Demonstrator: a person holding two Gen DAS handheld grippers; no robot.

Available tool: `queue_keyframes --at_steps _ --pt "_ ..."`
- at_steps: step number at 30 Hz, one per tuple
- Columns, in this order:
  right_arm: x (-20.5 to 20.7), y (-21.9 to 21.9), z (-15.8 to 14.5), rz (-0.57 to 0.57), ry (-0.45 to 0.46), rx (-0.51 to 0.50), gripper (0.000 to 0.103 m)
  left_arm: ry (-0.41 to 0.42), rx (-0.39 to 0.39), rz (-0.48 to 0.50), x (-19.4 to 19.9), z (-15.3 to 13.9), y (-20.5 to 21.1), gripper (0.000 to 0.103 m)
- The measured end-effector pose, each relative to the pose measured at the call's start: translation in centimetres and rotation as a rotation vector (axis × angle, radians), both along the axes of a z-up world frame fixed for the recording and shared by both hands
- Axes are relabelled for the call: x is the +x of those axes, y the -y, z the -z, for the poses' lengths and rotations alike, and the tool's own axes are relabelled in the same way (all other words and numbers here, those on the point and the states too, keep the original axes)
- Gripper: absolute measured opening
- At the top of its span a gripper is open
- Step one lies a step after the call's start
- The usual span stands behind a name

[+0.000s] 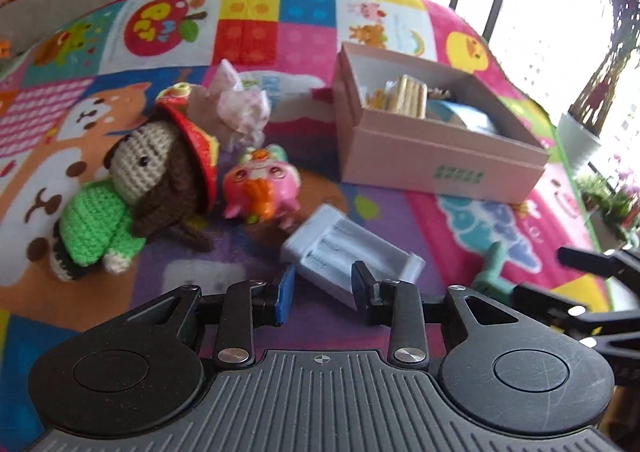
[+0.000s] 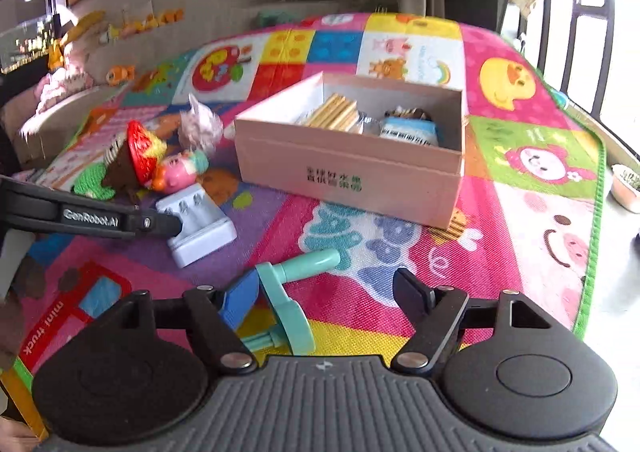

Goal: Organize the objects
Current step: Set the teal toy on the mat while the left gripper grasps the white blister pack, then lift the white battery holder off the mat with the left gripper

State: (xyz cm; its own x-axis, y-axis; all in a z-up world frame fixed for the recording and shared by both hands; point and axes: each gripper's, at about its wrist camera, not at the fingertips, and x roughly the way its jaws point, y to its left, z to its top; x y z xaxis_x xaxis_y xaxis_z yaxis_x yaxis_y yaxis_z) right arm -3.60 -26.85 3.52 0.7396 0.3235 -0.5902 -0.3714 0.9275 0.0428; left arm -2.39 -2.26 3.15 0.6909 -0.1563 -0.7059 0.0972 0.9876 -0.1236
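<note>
A colourful play mat (image 1: 304, 24) covers the floor and carries everything noted here. The largest item on it is a pink cardboard box (image 2: 352, 176), lid off, with green print on its front wall; inside lie a bundle of yellow sticks (image 2: 336, 114) and a blue-and-white packet (image 2: 408, 132).

Left of the box sits a cluster of toys: a crocheted doll (image 1: 148, 180) in a green top and red hat lying on its side, a pink plastic pig (image 1: 260, 188) just beside it, and a crumpled pink-white wrapper (image 1: 236, 108) behind them.

A pale grey battery charger (image 1: 348, 252) lies near my left gripper (image 1: 324, 292). Its jaws stand partly apart with nothing clamped; the charger's near edge shows between the fingers, but I cannot tell whether they touch it.

A mint-green plastic toy (image 2: 288, 292) lies between the wide-open jaws of my right gripper (image 2: 324, 300), beside the blue pad, unclamped. Only the right wrist view shows this toy whole; the left view shows just its end.
</note>
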Motion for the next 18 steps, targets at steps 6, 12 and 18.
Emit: queue_keyframes --at_steps 6,12,18 --pt "-1.6 0.3 0.5 0.000 0.060 0.084 0.102 -0.007 0.084 -0.016 -0.7 -0.6 -3.7 0.033" --pt "-2.0 -0.5 0.5 -0.016 0.077 0.081 0.103 0.062 0.049 0.204 -2.3 -2.4 -1.7 0.035" --pt "-2.0 -0.5 0.7 -0.022 0.072 0.088 0.103 0.088 0.303 0.291 -4.4 -1.2 0.9 0.037"
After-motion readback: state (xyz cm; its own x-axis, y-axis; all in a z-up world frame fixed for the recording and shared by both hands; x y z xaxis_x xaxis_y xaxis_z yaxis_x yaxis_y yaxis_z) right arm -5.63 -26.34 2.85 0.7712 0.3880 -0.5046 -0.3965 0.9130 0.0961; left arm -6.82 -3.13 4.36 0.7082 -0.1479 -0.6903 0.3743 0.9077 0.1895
